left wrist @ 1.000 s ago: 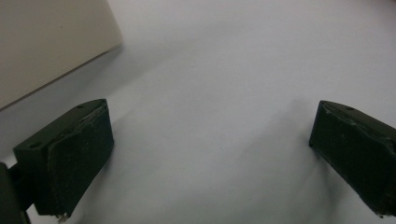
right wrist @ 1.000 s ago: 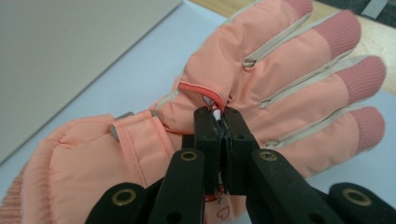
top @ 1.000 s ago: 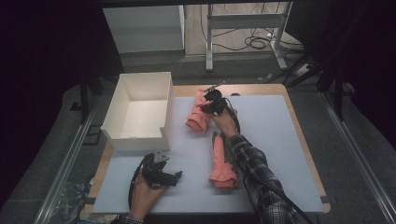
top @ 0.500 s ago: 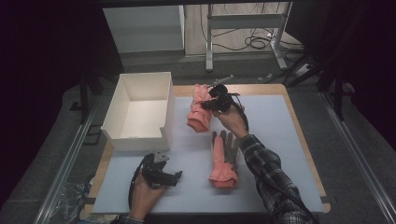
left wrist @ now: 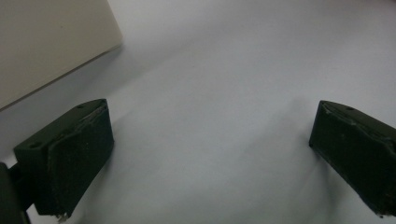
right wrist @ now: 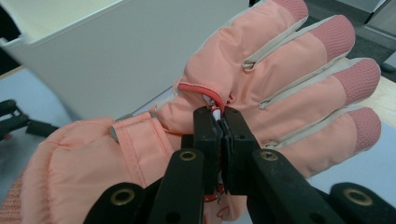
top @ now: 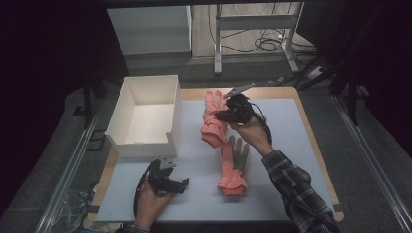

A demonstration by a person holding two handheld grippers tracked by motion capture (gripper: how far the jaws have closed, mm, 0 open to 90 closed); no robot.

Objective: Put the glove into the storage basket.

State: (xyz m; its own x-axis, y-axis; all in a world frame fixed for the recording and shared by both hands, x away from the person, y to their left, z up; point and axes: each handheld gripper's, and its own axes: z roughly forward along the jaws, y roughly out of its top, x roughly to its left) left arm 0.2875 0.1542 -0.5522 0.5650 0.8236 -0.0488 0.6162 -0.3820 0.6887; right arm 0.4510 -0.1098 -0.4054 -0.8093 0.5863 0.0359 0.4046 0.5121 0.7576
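Observation:
A pink padded glove (top: 213, 127) hangs lifted at its middle, cuff drooping toward the mat. My right gripper (top: 224, 115) is shut on it. In the right gripper view the jaws (right wrist: 221, 119) pinch a fold by the red loop on the back of the glove (right wrist: 271, 84). A second pink glove (top: 232, 170) with a grey palm lies flat on the mat just in front of it. My left gripper (top: 182, 183) rests near the front left of the mat. Its jaws (left wrist: 210, 140) stand wide open over bare mat.
An open white box (top: 143, 144) stands at the left of the table, beside the lifted glove; its wall (right wrist: 116, 51) is close behind the glove and its corner (left wrist: 46, 42) is near my left gripper. The pale mat (top: 291, 145) has free room at the right.
My right gripper has risen with the glove pinched in it, pulling the glove up off the mat. The right forearm has swung aside, uncovering the second glove. The left gripper has stayed put.

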